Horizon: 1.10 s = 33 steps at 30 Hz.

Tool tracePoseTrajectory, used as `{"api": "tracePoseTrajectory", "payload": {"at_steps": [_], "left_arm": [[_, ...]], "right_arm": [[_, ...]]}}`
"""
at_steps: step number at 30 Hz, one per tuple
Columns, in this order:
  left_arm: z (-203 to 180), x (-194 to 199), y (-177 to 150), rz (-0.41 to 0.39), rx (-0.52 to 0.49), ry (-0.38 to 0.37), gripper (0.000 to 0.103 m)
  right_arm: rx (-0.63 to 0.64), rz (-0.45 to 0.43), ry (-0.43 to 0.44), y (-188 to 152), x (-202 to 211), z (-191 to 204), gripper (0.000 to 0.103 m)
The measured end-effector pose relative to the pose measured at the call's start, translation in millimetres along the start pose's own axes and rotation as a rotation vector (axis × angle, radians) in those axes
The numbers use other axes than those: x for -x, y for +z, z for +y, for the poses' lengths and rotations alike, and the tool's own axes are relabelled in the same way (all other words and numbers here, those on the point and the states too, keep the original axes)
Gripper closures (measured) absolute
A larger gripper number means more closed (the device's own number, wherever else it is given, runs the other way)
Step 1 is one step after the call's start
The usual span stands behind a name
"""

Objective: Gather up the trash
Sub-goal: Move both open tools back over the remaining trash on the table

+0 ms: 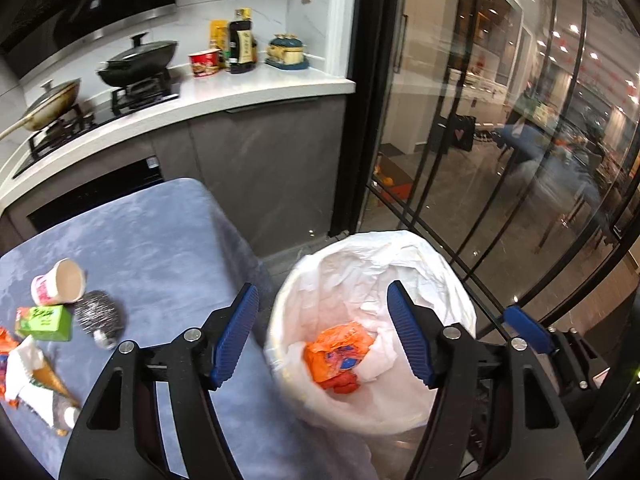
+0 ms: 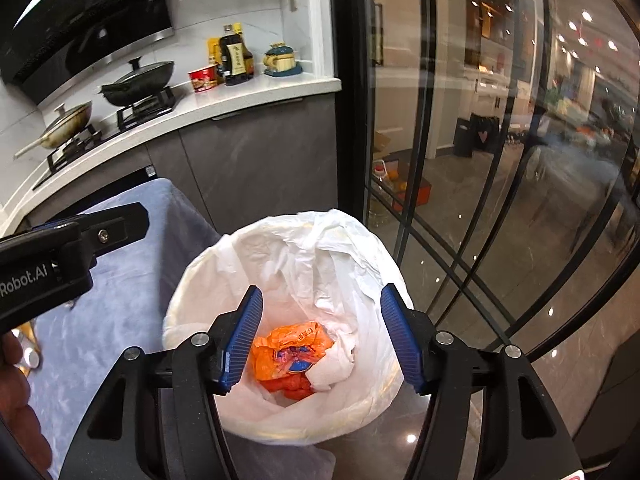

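A bin lined with a white bag (image 1: 280,344) (image 2: 172,320) stands on the floor beside the blue-clothed table (image 1: 160,240). Inside it lie an orange wrapper (image 1: 340,352) (image 2: 292,354) and crumpled white tissue (image 2: 332,368). My left gripper (image 1: 322,290) hangs open above the bin's left rim, nothing between its pads. My right gripper (image 2: 321,290) is open over the bin's mouth, also empty. On the table sit a tipped paper cup (image 1: 60,282), a green carton (image 1: 44,322), a steel scrubber (image 1: 100,316) and a cone wrapper (image 1: 52,376).
A kitchen counter (image 1: 240,96) with two pans, bottles and a red noodle cup runs behind the table. A black-framed glass door (image 1: 480,160) stands right of the bin. A hand (image 2: 16,400) shows at the lower left of the right wrist view.
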<state>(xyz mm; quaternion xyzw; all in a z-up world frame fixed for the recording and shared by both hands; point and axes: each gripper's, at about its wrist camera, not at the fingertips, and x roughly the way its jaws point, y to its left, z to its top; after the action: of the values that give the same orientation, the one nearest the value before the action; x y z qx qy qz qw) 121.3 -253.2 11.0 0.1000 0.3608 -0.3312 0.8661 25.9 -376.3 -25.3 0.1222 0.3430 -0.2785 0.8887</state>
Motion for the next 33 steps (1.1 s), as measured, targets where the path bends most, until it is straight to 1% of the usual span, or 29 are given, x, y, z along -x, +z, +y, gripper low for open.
{"api": "tracePoseTrajectory", "payload": {"at_steps": [2,4,6,13,16,18,23,26,33], "left_arm": [[11,11,-4,-0.005,0.016,0.017,0.039],[25,23,-8,-0.013,0.033,0.039,0.039],[40,34,-14,-0.019,0.052,0.066,0.033],[90,72,-34,-0.034,0.120,0.133,0.031],[117,89,-43,-0.044,0.152,0.171,0.026],[137,100,-52,-0.047,0.179,0.200,0.025],[187,122,-76,-0.033,0.244,0.274,0.024],[216,132,-91,-0.019,0.277,0.317,0.021],[282,147,-124,0.022,0.377,0.386,0.019]], "right_arm": [[0.024,-0.014,-0.002,-2,12,10,0.038],[0.041,-0.019,0.010,-4,21,20,0.038],[0.058,-0.020,0.028,-7,29,31,0.038],[0.123,-0.020,0.096,-20,53,83,0.037],[0.153,-0.023,0.126,-25,63,104,0.037],[0.177,-0.022,0.148,-29,69,122,0.037],[0.232,-0.013,0.207,-41,82,165,0.037],[0.265,-0.009,0.237,-49,87,190,0.037],[0.340,0.024,0.307,-69,87,246,0.037]]}}
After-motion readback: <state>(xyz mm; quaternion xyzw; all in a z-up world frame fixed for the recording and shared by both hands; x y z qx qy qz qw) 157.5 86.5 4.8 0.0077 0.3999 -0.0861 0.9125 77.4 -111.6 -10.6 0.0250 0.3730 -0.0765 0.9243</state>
